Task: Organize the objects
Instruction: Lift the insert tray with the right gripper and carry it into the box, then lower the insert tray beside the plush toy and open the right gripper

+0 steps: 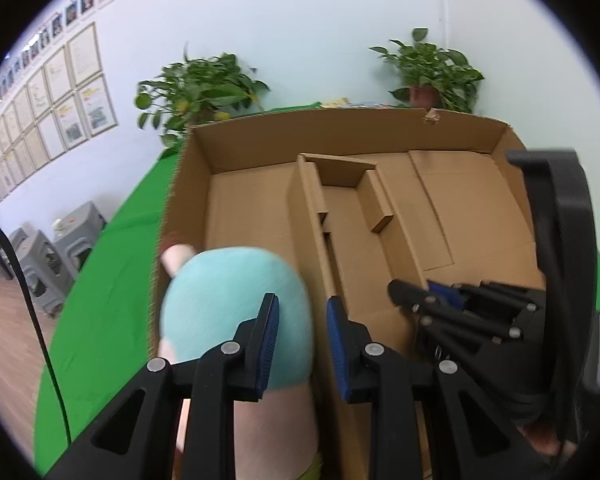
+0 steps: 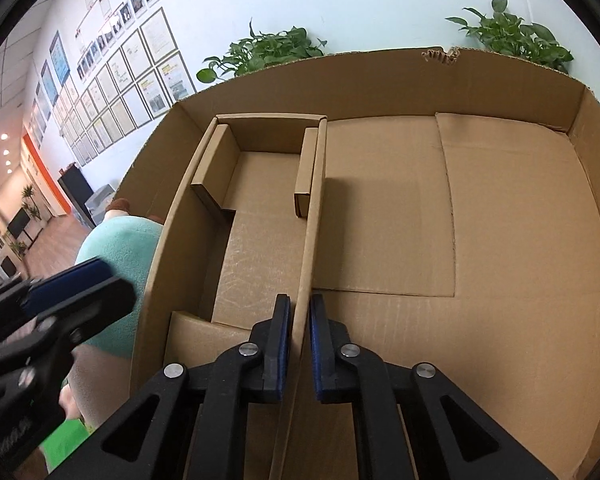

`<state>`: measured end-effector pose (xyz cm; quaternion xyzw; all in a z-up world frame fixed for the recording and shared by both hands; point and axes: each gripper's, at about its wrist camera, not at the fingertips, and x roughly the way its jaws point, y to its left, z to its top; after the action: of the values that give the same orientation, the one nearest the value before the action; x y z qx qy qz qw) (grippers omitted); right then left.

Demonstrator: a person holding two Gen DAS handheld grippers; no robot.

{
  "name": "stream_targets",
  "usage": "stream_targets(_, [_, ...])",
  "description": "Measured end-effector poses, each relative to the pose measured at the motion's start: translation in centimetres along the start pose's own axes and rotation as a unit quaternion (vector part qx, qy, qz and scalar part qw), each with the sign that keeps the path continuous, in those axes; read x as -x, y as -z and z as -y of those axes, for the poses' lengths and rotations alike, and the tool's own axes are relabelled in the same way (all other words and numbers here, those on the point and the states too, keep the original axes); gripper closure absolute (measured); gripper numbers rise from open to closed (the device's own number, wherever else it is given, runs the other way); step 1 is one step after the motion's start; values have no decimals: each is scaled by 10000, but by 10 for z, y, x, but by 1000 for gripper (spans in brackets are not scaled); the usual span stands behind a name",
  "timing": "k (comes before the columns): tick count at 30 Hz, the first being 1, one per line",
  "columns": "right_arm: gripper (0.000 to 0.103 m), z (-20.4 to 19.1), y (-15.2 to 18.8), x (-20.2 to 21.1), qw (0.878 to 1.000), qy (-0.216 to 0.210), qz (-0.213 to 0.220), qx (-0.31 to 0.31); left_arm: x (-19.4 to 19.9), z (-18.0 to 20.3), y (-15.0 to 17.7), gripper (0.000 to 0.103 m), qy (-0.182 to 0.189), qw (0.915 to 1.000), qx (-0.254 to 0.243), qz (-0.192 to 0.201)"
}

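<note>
A big open cardboard box (image 1: 308,122) stands on a green cloth. Inside it sits a smaller open cardboard box (image 1: 302,208). A teal and pink plush toy (image 1: 228,300) lies in the big box's left part, beside the small box's left wall. My left gripper (image 1: 302,344) hovers over the plush's right edge with jaws apart, and its pads do not press on it. In the right wrist view, my right gripper (image 2: 300,340) is shut on the small box's right wall (image 2: 314,208). The plush (image 2: 116,248) shows at the left there, behind a left gripper finger (image 2: 76,280).
The green cloth (image 1: 108,280) covers a table that ends at the left. Two potted plants (image 1: 196,88) (image 1: 432,68) stand behind the box against the wall. Grey stools (image 1: 48,256) sit on the floor at the left, and a black cable (image 1: 36,320) hangs there.
</note>
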<state>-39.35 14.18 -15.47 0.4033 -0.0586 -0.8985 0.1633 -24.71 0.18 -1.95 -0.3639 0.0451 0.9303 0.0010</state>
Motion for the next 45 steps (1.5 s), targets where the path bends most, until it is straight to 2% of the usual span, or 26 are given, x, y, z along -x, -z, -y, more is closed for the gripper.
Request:
stream_targets(3, [95,-15,1,5,9997,220,-17,124,7,-8,5,78,-228,9996,135,119])
stream_targets(8, [92,-24,-6,7,9993,348,-109,127,14,-22,12,77,-240,9993,266,138])
stream_targets(12, [87,-26,-8,20,9995,265,-171,79,28,-34,17,64,-136,9990,253,331])
stream_targets(15, [78,-28,-2,40,9995,270,-145,89,36,-41,21,62,14,9986,189,486])
stream_targets(17, [78,-28,5,47,9996,212,-202,2,39,-45,25,61,150,9981,150,574])
stream_targets(19, [78,-34,19,49,9989,353,-314,56,41,-48,30,60,277,9977,133,610])
stream_targets(21, [89,-42,30,44,9983,425,-368,118,39,-51,35,60,413,9973,143,583])
stream_targets(22, [91,-44,35,48,9984,478,-282,135,38,-52,37,60,490,9971,164,563])
stream_targets(27, [91,-57,37,51,9968,763,-222,81,34,-61,49,60,757,9961,189,409])
stream_targets(31, [91,-62,43,54,9957,883,-221,148,41,-63,54,60,696,9961,203,509])
stream_targets(34, [90,-59,46,62,9963,841,-183,-27,52,-64,58,60,673,9953,328,621])
stream_targets(35, [89,-59,49,69,9964,841,-113,-65,57,-64,60,57,652,9952,338,643])
stream_targets(37, [77,-62,58,97,9968,786,137,-27,69,-62,64,42,578,9947,397,755])
stream_targets(38, [54,-64,63,109,9970,734,248,6,75,-62,66,32,549,9939,456,842])
stream_targets(39, [26,-69,67,126,9972,618,404,77,83,-60,69,24,539,9927,528,936])
stream_targets(41, [7,-74,82,153,9970,446,577,242,93,-57,72,21,510,9913,606,1054])
stream_targets(43, [1,-79,99,179,9952,434,705,519,101,-49,74,21,467,9911,593,1098])
stream_targets(45, [1,-82,129,211,9915,649,839,758,108,-38,76,21,392,9916,547,1108])
